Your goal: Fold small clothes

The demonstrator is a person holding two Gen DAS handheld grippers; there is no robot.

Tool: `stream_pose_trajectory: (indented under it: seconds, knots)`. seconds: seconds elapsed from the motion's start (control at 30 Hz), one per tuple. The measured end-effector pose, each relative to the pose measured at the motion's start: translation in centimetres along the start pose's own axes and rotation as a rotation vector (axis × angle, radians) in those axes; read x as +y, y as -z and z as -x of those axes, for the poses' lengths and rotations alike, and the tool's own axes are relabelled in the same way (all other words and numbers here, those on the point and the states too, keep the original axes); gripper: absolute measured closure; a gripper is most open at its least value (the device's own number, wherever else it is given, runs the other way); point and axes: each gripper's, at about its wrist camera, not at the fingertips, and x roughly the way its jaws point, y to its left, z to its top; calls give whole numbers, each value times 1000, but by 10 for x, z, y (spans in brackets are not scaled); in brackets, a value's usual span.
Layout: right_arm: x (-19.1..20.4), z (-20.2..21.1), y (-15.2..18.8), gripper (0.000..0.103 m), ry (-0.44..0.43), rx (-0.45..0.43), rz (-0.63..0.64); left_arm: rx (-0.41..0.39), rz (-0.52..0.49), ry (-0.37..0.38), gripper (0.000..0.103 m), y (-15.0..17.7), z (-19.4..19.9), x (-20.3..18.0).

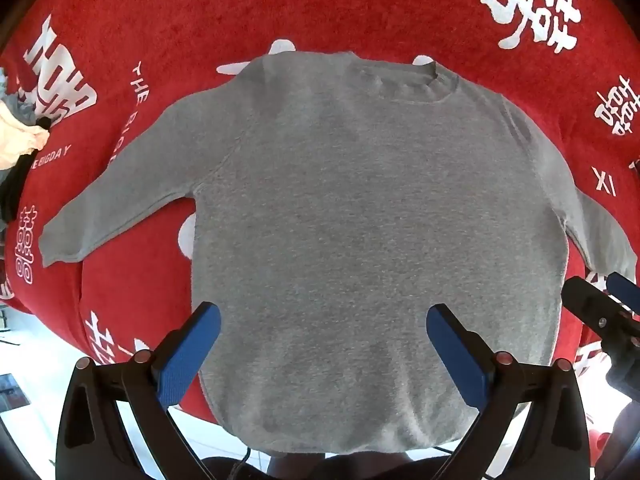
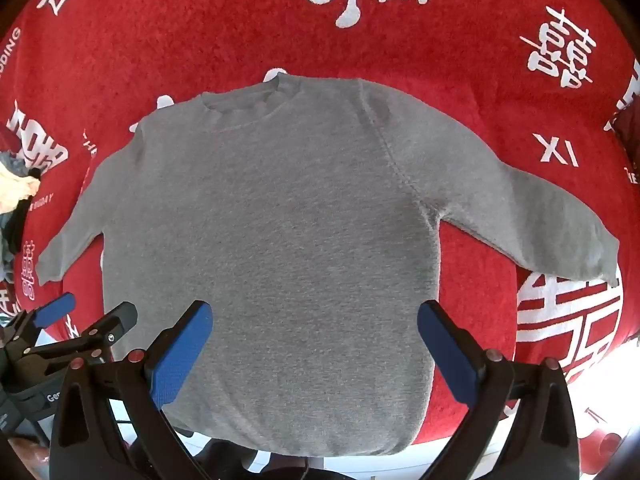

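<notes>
So the grey sweater (image 1: 352,232) is lying flat and face up on the red cloth (image 1: 192,12) that covers the table, collar at the far end, hem hanging a bit over the near edge. Both sleeves are spread out to the left and right, angled toward the near side. The left tool (image 1: 323,324) hovers over the near part of the sweater with its blue pads wide apart, holding nothing. Same deal with the right tool (image 2: 315,320), spread wide and gripping nothing (you can see each tool peeking in at the side of the other's view). Off at the far left sits a small pile of other clothes (image 1: 16,136), cream and dark ones, on the red cloth.
</notes>
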Motion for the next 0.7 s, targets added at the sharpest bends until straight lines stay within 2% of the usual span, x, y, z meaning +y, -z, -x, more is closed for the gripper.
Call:
stream_pose_trajectory:
  seconds: [0.7]
  knots:
    - [7,-3,-3,1,27,-20,13,-5,13,2,0,-6,-2,13]
